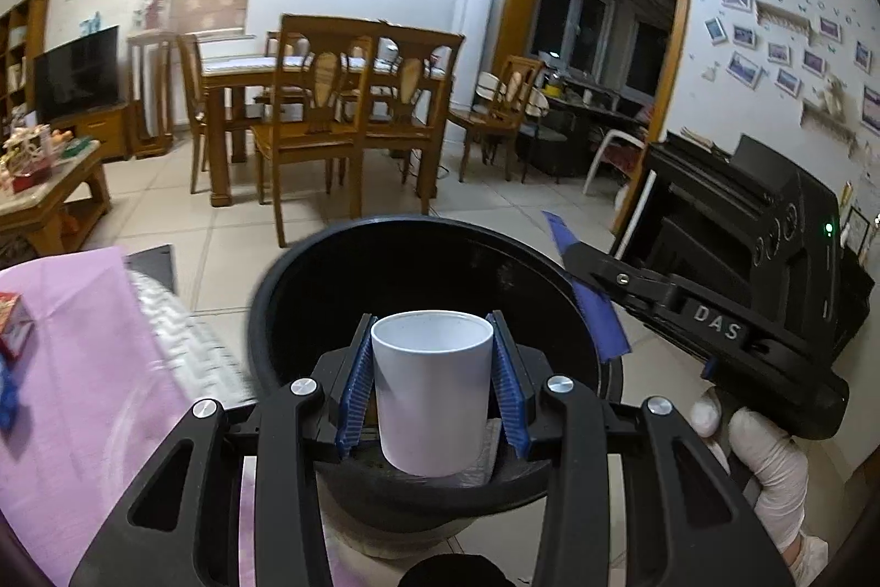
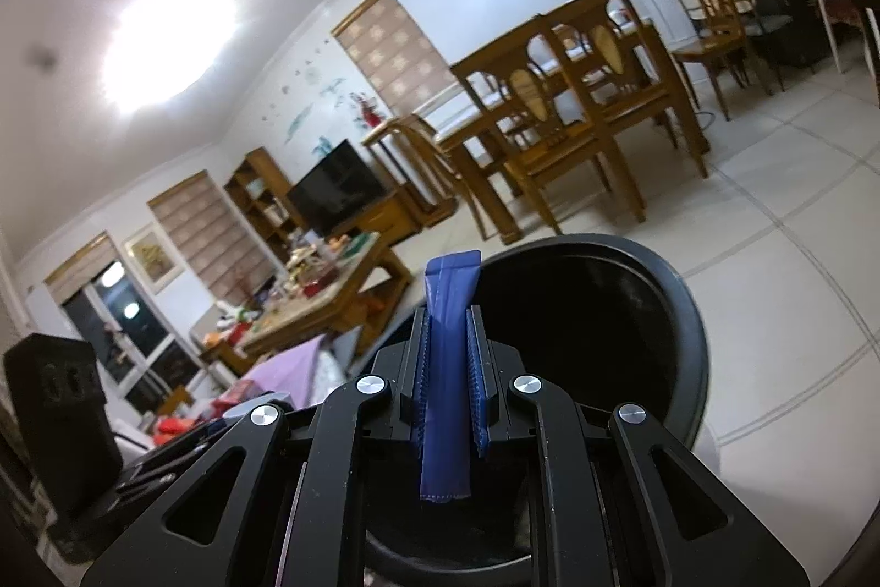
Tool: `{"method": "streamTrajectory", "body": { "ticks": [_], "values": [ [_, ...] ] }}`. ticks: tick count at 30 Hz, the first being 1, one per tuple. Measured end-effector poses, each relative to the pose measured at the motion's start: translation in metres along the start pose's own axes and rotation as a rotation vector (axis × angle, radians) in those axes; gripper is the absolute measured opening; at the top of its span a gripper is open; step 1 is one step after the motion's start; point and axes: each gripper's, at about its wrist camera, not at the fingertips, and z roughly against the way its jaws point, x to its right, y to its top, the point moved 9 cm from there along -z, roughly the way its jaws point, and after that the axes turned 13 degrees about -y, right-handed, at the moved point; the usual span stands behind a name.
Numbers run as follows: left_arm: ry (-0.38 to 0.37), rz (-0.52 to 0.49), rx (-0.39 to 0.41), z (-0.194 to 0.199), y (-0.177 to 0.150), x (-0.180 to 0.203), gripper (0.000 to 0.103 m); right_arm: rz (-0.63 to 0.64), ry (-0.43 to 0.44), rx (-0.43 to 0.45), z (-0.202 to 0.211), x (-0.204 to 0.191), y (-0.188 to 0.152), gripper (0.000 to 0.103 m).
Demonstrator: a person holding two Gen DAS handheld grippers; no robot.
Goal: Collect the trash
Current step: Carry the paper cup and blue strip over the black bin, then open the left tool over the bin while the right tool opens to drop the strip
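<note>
Plainly, the left hand-held gripper (image 1: 434, 389) has its ribbed blue pads pressed against both sides of a white cup (image 1: 432, 391), which stands upright between them. The cup is smooth and matte, slightly narrower at the base, with its open mouth up; its inside looks empty, though only the upper part of the inner wall shows. It hangs over the near rim of a black trash bin (image 1: 418, 268), a round bin with a thick rolled lip and a dark interior whose bottom cannot be made out.

The right hand-held gripper (image 2: 448, 367) has its jaws drawn narrow on a blue wrapper (image 2: 448, 367), a flat, glossy strip with a stitched or sealed lower hem and a creased top end. The strip sticks out past the fingertips at the bin's (image 2: 605, 323) rim on the side nearer the sofa and hangs down behind the pads. In the left wrist view the same wrapper (image 1: 597, 317) lies across the bin's right rim, pinched in the right hand-held gripper (image 1: 583, 265), whose handle a white-gloved hand (image 1: 770, 455) grips; the hand is cut off by the picture's edge.

At the left, a pink cloth (image 1: 82, 367) covers a surface only partly in view, and a red box (image 1: 14, 325) on it is blurred and cropped.
</note>
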Motion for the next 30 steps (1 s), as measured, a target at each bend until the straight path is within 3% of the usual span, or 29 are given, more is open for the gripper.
{"method": "streamTrajectory", "body": {
  "ticks": [12,30],
  "values": [
    [-0.006,-0.02,-0.07,-0.04,-0.009,0.001,0.04,0.0,-0.054,-0.016,-0.04,0.006,-0.013,0.014],
    [0.025,-0.05,-0.118,-0.05,-0.012,0.006,0.04,-0.004,-0.077,-0.034,-0.057,0.002,-0.023,0.014]
  ]
}}
